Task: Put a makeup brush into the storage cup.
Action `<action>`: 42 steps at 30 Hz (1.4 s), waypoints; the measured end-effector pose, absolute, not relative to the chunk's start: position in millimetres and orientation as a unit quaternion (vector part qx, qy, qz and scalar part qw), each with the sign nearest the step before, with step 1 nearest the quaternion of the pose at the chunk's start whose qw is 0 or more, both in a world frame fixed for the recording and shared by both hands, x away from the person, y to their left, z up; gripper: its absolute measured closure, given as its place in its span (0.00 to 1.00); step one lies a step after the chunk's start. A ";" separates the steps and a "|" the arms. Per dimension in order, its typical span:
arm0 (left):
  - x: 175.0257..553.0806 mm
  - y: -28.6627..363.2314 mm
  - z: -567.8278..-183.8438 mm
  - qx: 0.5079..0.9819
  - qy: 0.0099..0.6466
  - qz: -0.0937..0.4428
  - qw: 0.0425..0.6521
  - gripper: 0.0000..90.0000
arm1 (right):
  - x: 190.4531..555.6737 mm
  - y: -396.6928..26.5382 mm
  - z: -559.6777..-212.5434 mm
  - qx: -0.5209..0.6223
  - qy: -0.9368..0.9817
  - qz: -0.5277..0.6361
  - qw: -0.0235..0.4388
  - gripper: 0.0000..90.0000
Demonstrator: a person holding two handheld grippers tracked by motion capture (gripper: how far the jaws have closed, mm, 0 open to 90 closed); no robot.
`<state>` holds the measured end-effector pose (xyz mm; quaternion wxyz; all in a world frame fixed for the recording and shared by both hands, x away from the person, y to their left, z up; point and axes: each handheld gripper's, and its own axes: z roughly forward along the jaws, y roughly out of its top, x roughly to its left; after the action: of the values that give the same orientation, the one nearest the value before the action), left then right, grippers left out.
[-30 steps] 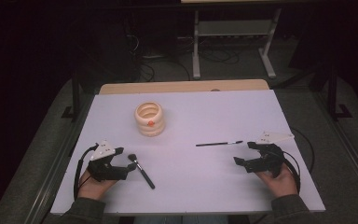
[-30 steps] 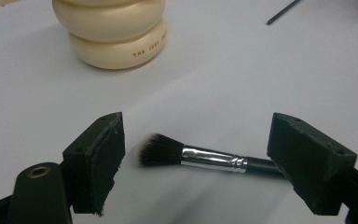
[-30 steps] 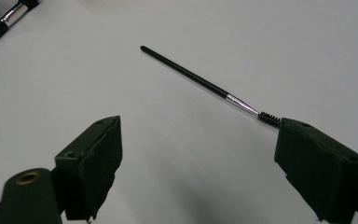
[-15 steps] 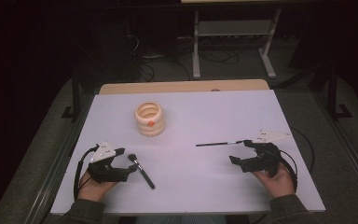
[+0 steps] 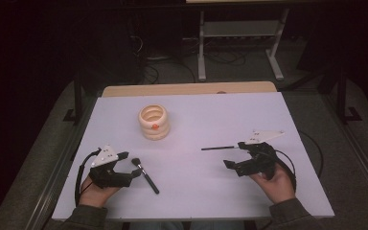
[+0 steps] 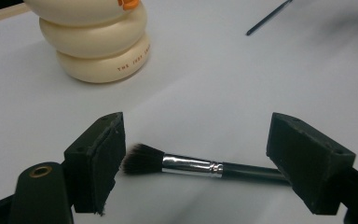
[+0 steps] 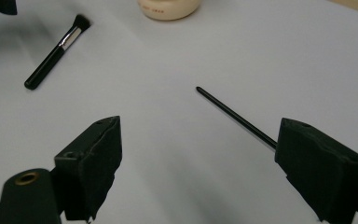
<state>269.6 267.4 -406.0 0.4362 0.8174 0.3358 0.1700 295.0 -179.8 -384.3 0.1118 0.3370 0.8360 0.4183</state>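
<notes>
Seen from above at a white table (image 5: 196, 191): left gripper (image 5: 133, 173) resting with fingers spread wide around a black makeup brush (image 6: 200, 164), bristles just beside one finger (image 6: 98, 158), none touching. Right gripper (image 5: 228, 164) likewise gaping near a thin black stick (image 7: 235, 116), possibly a liner brush. Beyond, a cream ringed holder (image 5: 154, 121) standing upright.

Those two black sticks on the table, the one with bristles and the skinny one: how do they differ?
The makeup brush has a thick black handle, a silver ferrule and a fluffy dark bristle head; the thin black stick is far slimmer, and no bristles show on its visible part. The brush lies slanted between the jaws of the left gripper; the stick lies nearly crosswise, running behind one jaw of the right gripper. Both lie flat on the white table, ungrasped.
</notes>
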 end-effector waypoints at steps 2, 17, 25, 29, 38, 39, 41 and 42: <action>269.3 267.8 -403.8 0.819 0.331 0.173 0.435 0.22 | 295.3 -172.0 -382.4 0.330 0.842 0.412 0.111 0.15; 267.8 268.5 -400.2 0.816 0.332 0.177 0.439 0.22 | 303.4 -129.6 -372.1 0.304 0.866 0.389 0.080 0.15; 268.0 267.1 -401.1 0.816 0.332 0.175 0.439 0.22 | 301.7 -104.9 -362.4 0.277 0.880 0.380 0.066 0.16; 268.1 267.8 -400.4 0.814 0.335 0.179 0.440 0.22 | 303.7 -90.6 -357.9 0.269 0.884 0.376 0.064 0.16; 268.2 269.6 -399.7 0.811 0.338 0.182 0.442 0.22 | 303.8 -58.0 -351.8 0.244 0.894 0.368 0.077 0.16; 268.2 269.6 -399.7 0.811 0.338 0.182 0.442 0.22 | 303.8 -58.0 -351.8 0.244 0.894 0.368 0.077 0.16; 268.1 269.8 -399.6 0.809 0.339 0.183 0.443 0.22 | 305.1 -51.5 -350.9 0.262 0.893 0.360 0.062 0.16; 268.3 270.8 -399.8 0.811 0.338 0.186 0.440 0.22 | 307.5 -45.9 -350.6 0.275 0.889 0.363 0.040 0.16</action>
<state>268.3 270.8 -399.8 0.4397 0.8110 0.3383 0.1857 307.5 -45.9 -350.6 0.0395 0.2750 0.8893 0.3633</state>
